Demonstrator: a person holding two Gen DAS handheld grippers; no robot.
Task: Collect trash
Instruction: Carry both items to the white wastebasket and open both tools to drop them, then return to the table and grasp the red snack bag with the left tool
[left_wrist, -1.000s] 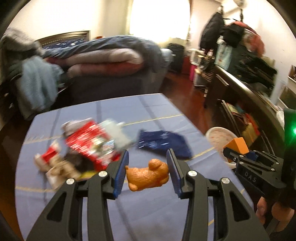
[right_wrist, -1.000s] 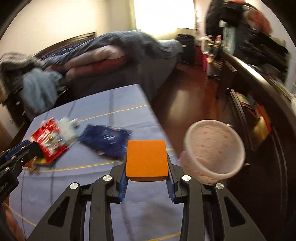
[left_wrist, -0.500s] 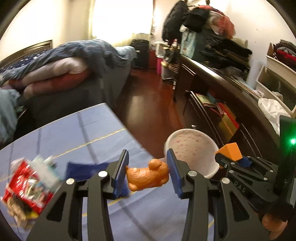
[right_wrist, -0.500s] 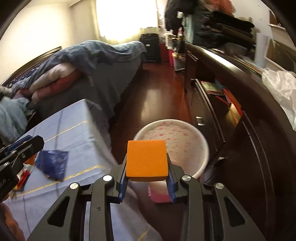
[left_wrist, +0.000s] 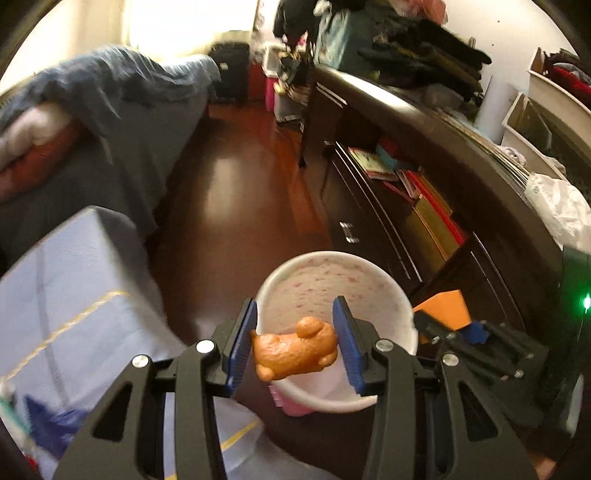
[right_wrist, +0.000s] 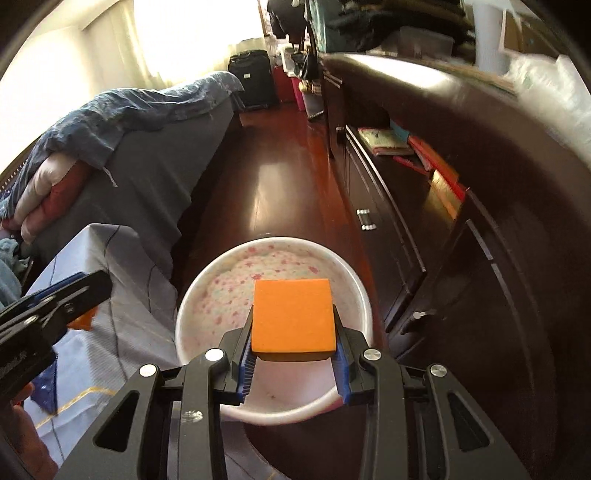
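My left gripper (left_wrist: 295, 343) is shut on a small orange-brown animal-shaped piece (left_wrist: 293, 349), held over the near rim of a white bin with pink speckles (left_wrist: 325, 288) that stands on the floor. My right gripper (right_wrist: 293, 349) is shut on a flat orange block (right_wrist: 293, 319) and hangs over the same bin (right_wrist: 221, 288). In the left wrist view the right gripper (left_wrist: 461, 332) shows at the right with its orange block (left_wrist: 445, 308). The left gripper (right_wrist: 48, 310) shows at the left edge of the right wrist view.
A table with a blue cloth (left_wrist: 66, 295) lies left of the bin, with a dark blue wrapper (left_wrist: 48, 424) on it. A dark wooden dresser (right_wrist: 461, 221) runs along the right. A bed with blankets (right_wrist: 129, 147) is behind, across a red-brown wood floor (right_wrist: 280, 177).
Both grippers have swung right from over the table and its wrappers to above the bin, sinking a little. Each still carries its piece.
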